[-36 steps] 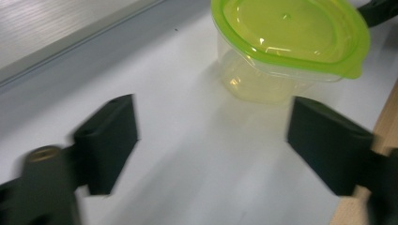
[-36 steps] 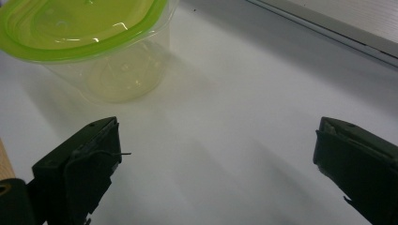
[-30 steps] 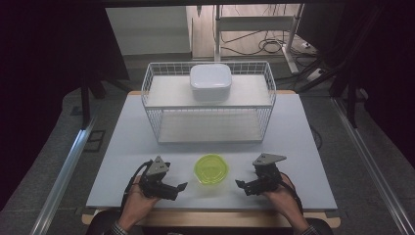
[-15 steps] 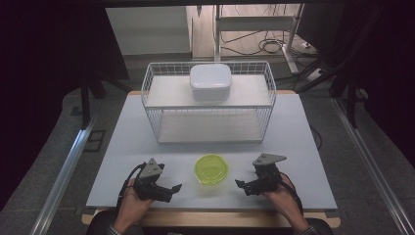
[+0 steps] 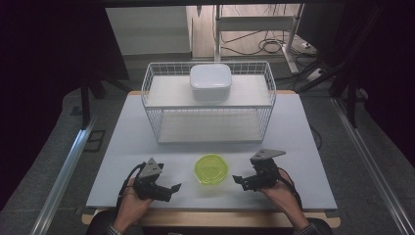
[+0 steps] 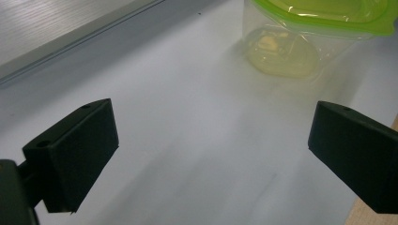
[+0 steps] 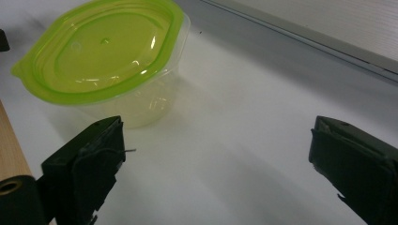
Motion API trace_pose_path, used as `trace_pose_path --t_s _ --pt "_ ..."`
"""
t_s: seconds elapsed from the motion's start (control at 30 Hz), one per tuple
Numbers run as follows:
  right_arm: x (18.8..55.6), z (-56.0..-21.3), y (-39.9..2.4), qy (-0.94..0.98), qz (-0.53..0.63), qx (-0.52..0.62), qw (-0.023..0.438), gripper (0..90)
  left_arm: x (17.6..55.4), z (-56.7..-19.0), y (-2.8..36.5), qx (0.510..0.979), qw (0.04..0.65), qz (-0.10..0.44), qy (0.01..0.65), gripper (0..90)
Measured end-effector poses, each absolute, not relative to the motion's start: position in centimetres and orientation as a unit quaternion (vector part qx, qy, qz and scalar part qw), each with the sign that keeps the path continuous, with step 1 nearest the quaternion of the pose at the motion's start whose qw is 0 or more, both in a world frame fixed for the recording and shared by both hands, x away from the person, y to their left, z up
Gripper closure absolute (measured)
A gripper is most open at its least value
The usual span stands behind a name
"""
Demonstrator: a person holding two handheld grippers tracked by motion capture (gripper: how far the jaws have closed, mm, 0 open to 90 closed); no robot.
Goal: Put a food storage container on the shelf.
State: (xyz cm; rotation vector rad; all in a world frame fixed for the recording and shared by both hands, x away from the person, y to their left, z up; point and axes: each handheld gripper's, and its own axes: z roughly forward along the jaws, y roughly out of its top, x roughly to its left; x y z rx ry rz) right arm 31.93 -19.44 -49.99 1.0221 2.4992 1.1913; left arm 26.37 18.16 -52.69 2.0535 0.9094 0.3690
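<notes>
A clear plastic container with a lime-green lid [image 5: 211,169] sits near the front middle of the white table [image 5: 303,132]. My left gripper [image 5: 172,188] rests low to its left, jaws wide open and empty; its own view has the container [image 6: 324,28] at the upper right, ahead of the jaws. To the container's right my right gripper [image 5: 238,180] is open too, with nothing between its fingers. In the right gripper view the container [image 7: 105,61] stands at the upper left, just beyond the left jaw. Each gripper is held by a hand.
A white wire basket [image 5: 209,103] stands at the back middle of the table, with a white lidded box [image 5: 210,82] resting on it. A wooden strip [image 5: 205,219] edges the table's front. Dark floor, rails and cables surround the table.
My left gripper has slid a little toward the table's front edge. The right gripper and the container have stayed put.
</notes>
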Motion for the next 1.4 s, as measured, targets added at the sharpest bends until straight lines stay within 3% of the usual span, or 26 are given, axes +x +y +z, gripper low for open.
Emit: trace_pose_path --t_s 0.1,0.47,0.93,1.2,1.4 --pt "32.4 -49.7 -19.2 0.840 0.406 0.352 0.073 3.5 26.4 -52.7 18.2 0.817 0.421 0.148 0.365 1.7" --pt "34.6 -48.0 -18.5 0.826 0.430 0.364 0.001 36.8 26.4 -52.8 18.1 0.819 0.418 0.149 0.363 1.7" --pt "37.9 -49.3 -16.2 0.810 0.422 0.390 -0.119 59.7 26.4 -52.9 18.0 0.823 0.417 0.146 0.357 1.9" --pt "38.9 -50.2 -16.4 0.785 0.421 0.410 -0.193 78.8 26.4 -52.9 17.9 0.826 0.414 0.146 0.354 2.2" --pt "38.6 -49.8 -16.4 0.786 0.419 0.408 -0.202 81.4 26.4 -52.9 17.9 0.825 0.415 0.147 0.354 2.3"
